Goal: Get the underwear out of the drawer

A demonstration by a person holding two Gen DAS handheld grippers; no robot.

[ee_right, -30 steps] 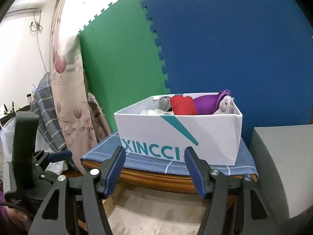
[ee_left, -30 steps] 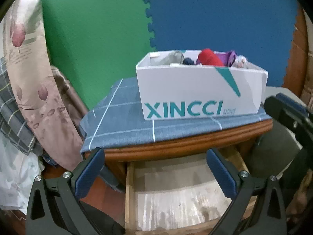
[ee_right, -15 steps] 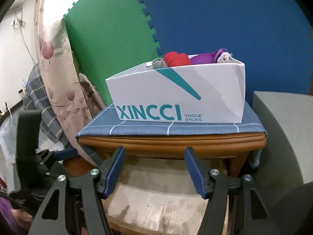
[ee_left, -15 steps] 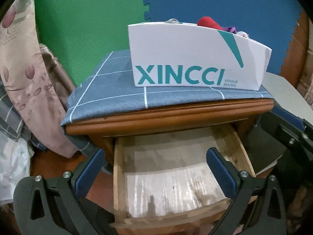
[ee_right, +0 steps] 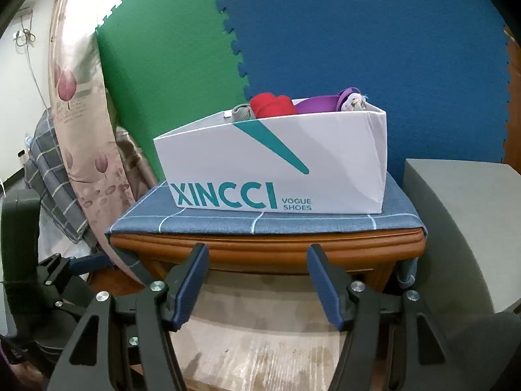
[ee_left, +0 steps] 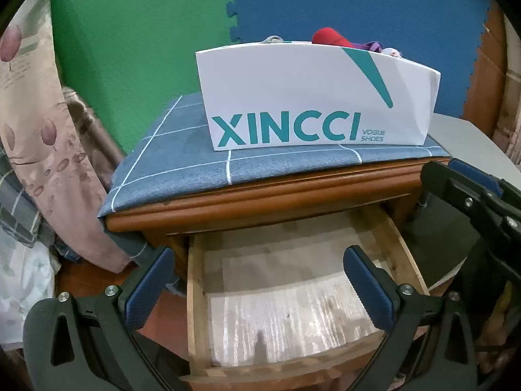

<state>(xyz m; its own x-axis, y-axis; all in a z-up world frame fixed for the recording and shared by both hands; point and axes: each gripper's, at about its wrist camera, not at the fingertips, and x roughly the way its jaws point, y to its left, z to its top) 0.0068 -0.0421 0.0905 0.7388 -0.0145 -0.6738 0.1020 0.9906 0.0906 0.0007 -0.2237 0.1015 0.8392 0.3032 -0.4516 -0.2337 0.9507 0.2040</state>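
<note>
One white shoe box (ee_right: 276, 166) on one wooden nightstand (ee_left: 276, 195), over one blue checked cloth (ee_left: 182, 163). One drawer (ee_left: 195, 293), pulled out. Two grippers: left gripper (ee_left: 259, 267), right gripper (ee_right: 257, 270); four rolled garments visible in the box.

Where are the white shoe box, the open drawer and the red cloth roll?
white shoe box (ee_right: 276, 159), right wrist view, front wall.
open drawer (ee_left: 197, 296), left wrist view, left side wall.
red cloth roll (ee_right: 272, 106), right wrist view, its top.

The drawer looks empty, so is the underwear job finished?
Nearly, it seems. Done: the drawer stands open with only its liner showing, and rolled clothes sit in the shoe box on the nightstand. In hand: nothing; the left tool and right tool are both open. Left: nothing visible to remove.
</note>
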